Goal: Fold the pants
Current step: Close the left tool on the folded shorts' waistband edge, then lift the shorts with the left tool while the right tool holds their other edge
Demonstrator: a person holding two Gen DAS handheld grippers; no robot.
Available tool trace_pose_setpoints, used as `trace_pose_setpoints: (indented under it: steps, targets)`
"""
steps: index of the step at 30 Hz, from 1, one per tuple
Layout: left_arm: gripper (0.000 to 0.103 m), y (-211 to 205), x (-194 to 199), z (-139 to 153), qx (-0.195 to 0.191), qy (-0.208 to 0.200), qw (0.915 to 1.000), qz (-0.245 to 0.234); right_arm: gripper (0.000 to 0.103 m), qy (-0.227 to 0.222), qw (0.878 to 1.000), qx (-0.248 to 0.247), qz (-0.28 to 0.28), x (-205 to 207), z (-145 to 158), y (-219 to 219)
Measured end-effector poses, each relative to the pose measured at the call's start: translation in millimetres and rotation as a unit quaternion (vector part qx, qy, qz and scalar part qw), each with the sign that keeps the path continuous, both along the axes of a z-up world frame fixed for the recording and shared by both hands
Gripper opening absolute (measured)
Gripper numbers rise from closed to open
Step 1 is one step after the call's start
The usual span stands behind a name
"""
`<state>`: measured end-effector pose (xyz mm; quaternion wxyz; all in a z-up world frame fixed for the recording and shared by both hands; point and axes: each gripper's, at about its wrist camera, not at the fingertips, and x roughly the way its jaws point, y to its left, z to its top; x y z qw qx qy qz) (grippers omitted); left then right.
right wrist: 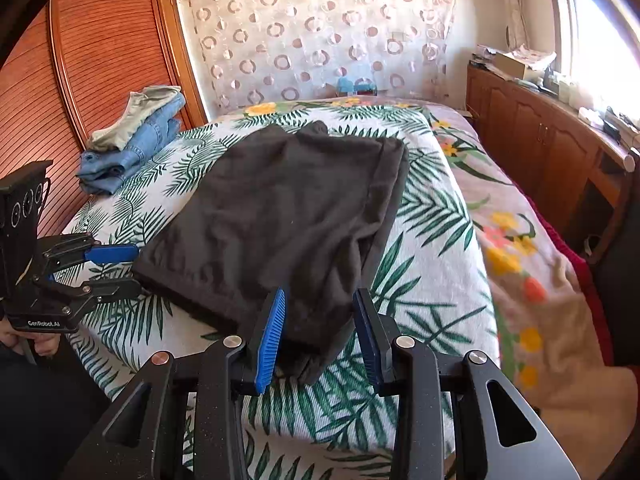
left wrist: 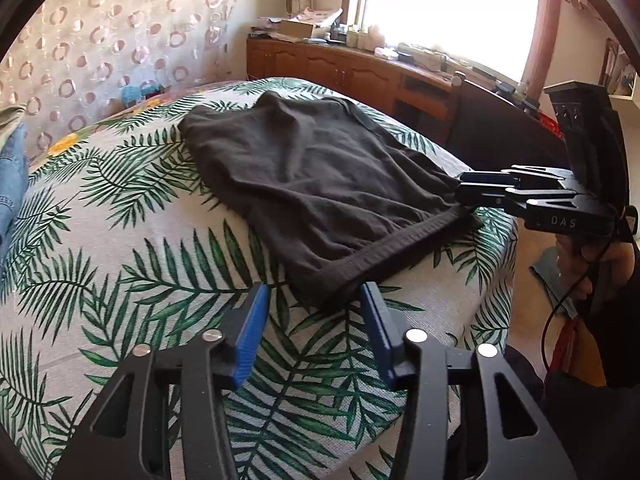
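Bedding printed with green palm leaves [left wrist: 120, 264] covers the bed and fills most of both views; its near edge drops out of sight under the gripper bodies. Dark pants [left wrist: 312, 184] lie folded on it, near the front edge, with the ribbed waistband facing the person. How many layers the fold has cannot be told, since the fabric is nearly black and its creases blur together.

A stack of jeans and a pale garment [right wrist: 136, 136] sits well apart at the far left of the bed, cut off at the frame edge in the left wrist view. The wooden cabinet [right wrist: 540, 140] under the window carries clutter too washed out by glare to name.

The left gripper [left wrist: 316, 332] hovers at the waistband's left corner with its jaws apart; cloth lies between the blue pads but they do not press it. The right gripper [right wrist: 318, 336] has its jaws partly spread around the waistband's right corner. From the left wrist view its tips [left wrist: 466, 190] meet the cloth edge-on, and whether they pinch it I cannot tell. Only part of a hand [left wrist: 588, 256] shows behind it.
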<state>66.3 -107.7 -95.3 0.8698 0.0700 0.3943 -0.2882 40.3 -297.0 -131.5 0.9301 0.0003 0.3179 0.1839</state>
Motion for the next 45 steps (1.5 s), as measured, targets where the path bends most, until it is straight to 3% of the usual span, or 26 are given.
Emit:
trace_pose_setpoints:
  steps: [5, 7, 9, 13, 25, 28, 30, 31, 43, 45]
  targets:
    - [0.033, -5, 4, -1, -0.002, -0.002, 0.9999, -0.010, 0.037, 0.007, 1.000, 0.000, -0.002, 2, -2, 1]
    - [0.019, -5, 3, 2, -0.011, -0.008, 0.9998, -0.012, 0.022, 0.009, 1.000, -0.002, 0.002, 2, -2, 2]
    - [0.017, -6, 1, 4, -0.010, -0.013, 0.9998, -0.012, 0.013, 0.003, 1.000, -0.003, 0.004, -1, 1, 5]
    - [0.016, -3, -5, 14, -0.019, -0.025, 0.9994, -0.012, 0.009, -0.015, 1.000, 0.001, 0.005, -10, 10, 4]
    - [0.016, -5, -2, 3, 0.000, -0.003, 1.0000, -0.008, 0.012, 0.009, 1.000, -0.002, -0.018, -16, -4, 6]
    - [0.016, -4, -2, 1, -0.001, 0.000, 1.0000, -0.007, 0.024, 0.002, 0.999, -0.009, -0.035, -16, 0, 7]
    - [0.016, -4, -2, 1, -0.003, 0.002, 1.0000, -0.006, 0.039, 0.005, 0.999, -0.009, -0.043, -14, -1, 8]
    - [0.016, -4, -2, 1, -0.003, 0.003, 1.0000, -0.006, 0.040, 0.007, 0.999, -0.010, -0.046, -13, -2, 9]
    - [0.019, 0, 2, -1, -0.013, 0.009, 0.9999, 0.000, 0.040, 0.018, 0.999, 0.001, -0.042, -9, -7, 10]
    - [0.019, 0, 2, -2, -0.014, 0.008, 0.9999, -0.001, 0.032, 0.019, 0.999, 0.005, -0.038, -8, -7, 9]
